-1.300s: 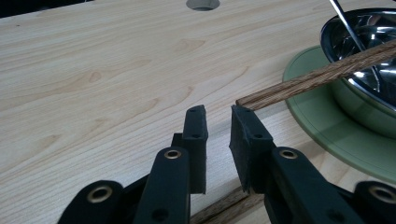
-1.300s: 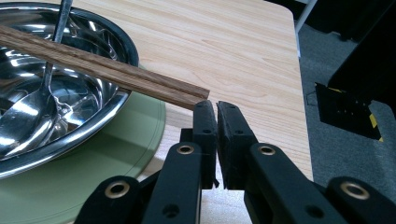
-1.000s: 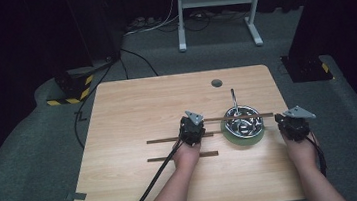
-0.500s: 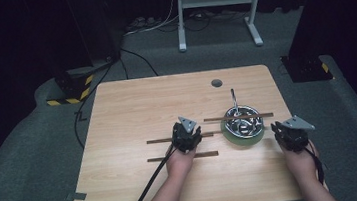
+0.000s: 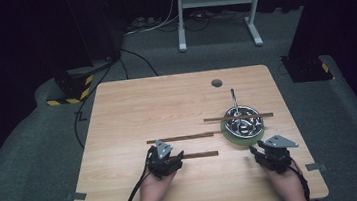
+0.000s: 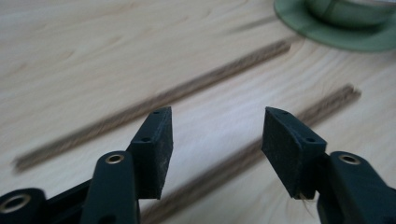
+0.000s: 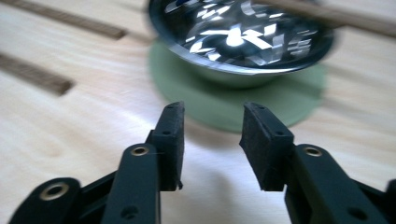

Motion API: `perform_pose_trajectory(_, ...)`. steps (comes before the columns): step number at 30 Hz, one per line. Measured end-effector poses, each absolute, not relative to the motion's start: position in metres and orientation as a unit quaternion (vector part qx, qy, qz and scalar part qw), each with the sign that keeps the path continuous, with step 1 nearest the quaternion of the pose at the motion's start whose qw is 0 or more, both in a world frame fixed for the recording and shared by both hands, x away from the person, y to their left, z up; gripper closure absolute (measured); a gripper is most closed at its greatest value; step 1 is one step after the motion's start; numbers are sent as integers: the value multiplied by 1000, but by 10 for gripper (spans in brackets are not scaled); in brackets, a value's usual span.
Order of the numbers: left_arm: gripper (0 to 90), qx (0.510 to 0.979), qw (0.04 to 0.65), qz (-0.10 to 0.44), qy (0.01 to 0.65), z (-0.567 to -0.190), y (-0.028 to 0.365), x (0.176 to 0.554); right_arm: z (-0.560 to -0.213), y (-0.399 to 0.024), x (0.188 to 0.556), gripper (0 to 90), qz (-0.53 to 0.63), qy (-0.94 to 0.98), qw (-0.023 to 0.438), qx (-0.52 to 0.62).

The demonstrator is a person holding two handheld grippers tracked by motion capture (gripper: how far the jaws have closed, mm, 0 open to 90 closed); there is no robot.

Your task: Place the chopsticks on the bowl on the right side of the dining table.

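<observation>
Two dark wooden sticks lie on the table, a far stick (image 5: 180,138) (image 6: 187,88) and a near stick (image 5: 200,154) (image 6: 327,105). A third stick (image 5: 238,118) (image 7: 345,18) rests across a shiny metal bowl (image 5: 242,124) (image 7: 238,32) on a green saucer (image 5: 233,139) (image 7: 280,98). My left gripper (image 5: 172,159) (image 6: 217,121) hovers over the near stick, jaws just opening, pads clear of it. My right gripper (image 5: 258,151) (image 7: 212,116) points at the saucer from the near side. Its jaws have also just been opening, with nothing between them.
A metal utensil handle (image 5: 234,99) sticks out of the bowl toward the far side. The table (image 5: 132,105) has a round hole (image 5: 216,83) near its far edge. Cables trail from both grippers over the near edge.
Both hands have drawn back toward the near edge and slightly left. The left gripper went from the far stick to the near one; the right backed away from the bowl's side.
</observation>
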State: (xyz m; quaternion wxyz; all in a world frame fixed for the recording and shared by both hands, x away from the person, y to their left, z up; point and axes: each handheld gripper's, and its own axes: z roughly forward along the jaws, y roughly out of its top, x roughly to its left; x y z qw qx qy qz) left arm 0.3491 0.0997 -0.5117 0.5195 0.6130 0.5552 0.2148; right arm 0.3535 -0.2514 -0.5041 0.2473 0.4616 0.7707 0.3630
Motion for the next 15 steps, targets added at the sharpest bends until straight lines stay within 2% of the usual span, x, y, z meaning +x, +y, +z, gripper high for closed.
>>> perform_pose_trajectory(5,359,616,499,225,567,-518,145,325,-519,-235,350,506,354,781,220,466)
perform_pose_trajectory(7,339,595,500,229,586,-521,165,318,-522,-232,351,479,342,786,211,469)
perform_pose_trajectory(11,292,591,477,235,607,-528,211,306,-522,-228,351,429,341,792,208,462)
perform_pose_trajectory(12,277,573,480,235,621,-531,218,305,-522,-227,352,403,342,794,208,458)
perform_pose_trajectory(15,233,578,462,249,625,-538,240,300,-523,-227,353,367,339,791,209,465)
